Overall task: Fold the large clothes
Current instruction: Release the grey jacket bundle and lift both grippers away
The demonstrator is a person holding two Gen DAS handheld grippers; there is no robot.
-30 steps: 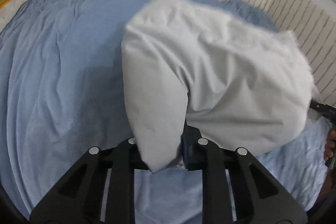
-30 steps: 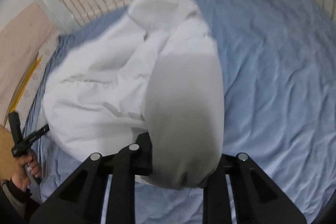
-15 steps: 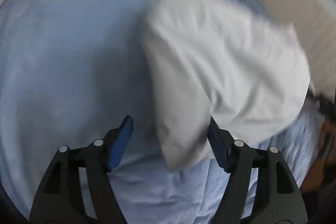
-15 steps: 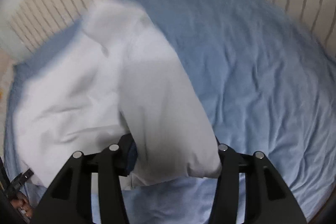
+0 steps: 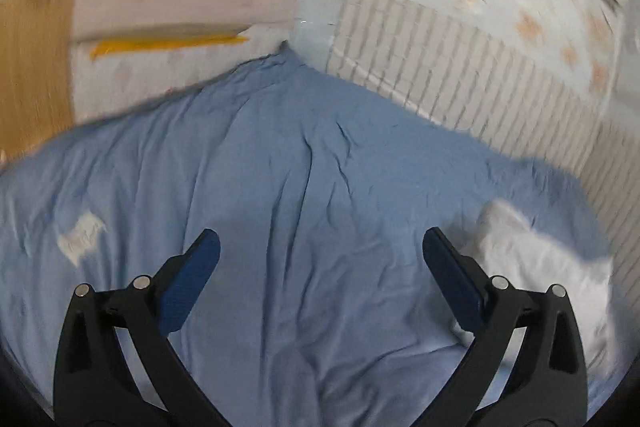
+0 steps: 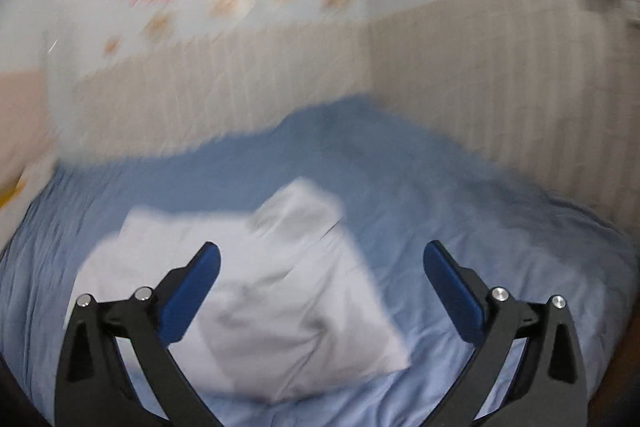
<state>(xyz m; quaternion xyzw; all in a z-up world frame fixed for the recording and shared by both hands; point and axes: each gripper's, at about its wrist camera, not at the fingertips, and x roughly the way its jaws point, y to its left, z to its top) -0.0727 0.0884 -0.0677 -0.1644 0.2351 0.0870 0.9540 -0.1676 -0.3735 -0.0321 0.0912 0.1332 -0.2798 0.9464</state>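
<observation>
While both grippers [image 5: 320, 251] [image 6: 320, 251] opening, empty: one white garment [image 6: 256, 299] on one blue sheet [image 5: 304, 163].

The left gripper [image 5: 320, 247] is matte black plastic, its two angled arms carrying triangular cut-outs and round silver screw heads. Ribbed blue pads [image 5: 192, 283] line the inner faces of its jaws. The right gripper [image 6: 320, 259] looks the same.

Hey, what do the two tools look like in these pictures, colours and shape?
Both look alike. The left tool and right tool each have two black, angular finger arms with triangular cut-outs and round silver bolt heads at the joints. Each finger ends in a dark blue pad with a fine ribbed texture. No cables, markings or sleeves show.
</observation>
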